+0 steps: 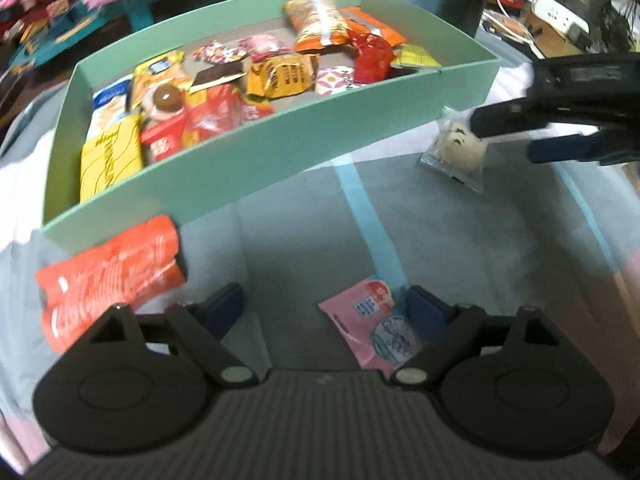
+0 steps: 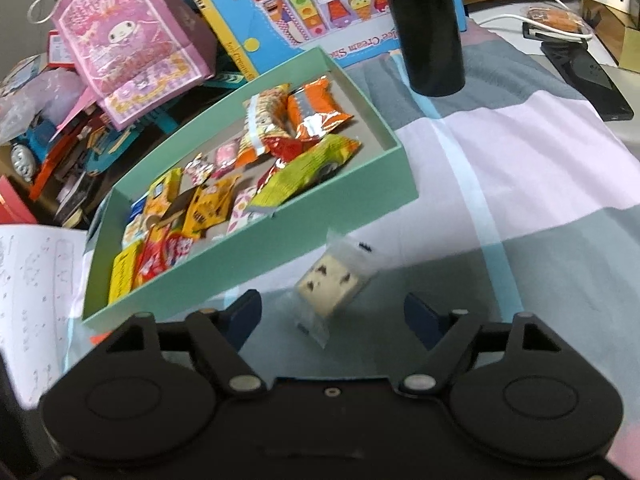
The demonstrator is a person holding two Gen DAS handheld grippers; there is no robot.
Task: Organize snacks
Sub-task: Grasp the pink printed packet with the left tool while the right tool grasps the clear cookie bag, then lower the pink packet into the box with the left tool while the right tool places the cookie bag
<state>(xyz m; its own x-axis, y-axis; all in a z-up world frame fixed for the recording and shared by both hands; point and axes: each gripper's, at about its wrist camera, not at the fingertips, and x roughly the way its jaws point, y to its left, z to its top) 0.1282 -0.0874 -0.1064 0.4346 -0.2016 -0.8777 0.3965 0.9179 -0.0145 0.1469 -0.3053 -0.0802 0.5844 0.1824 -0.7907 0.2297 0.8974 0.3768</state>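
We hold both grippers low over a striped cloth (image 2: 520,168), angled down. Left gripper (image 1: 324,312): jaws spread, pressing on nothing; a pink sachet (image 1: 370,328) lies flat on the cloth between them, close against the right-hand finger, though we cannot tell whether it touches. An orange-red packet (image 1: 108,276) lies just outside the left-hand finger, its far end at the near wall of the mint-green box (image 1: 260,160). Right gripper (image 2: 332,316): jaws also spread, with a clear-wrapped pale nougat piece (image 2: 332,284) between them, gaps on both sides. From the left wrist view, the right gripper's fingers reach in from the right beside that same piece, which sits on the cloth just in front of the box's near wall. The box holds many loose snack packets, crowded at the near-left end. A black cylinder (image 2: 424,28) stands beyond the box.
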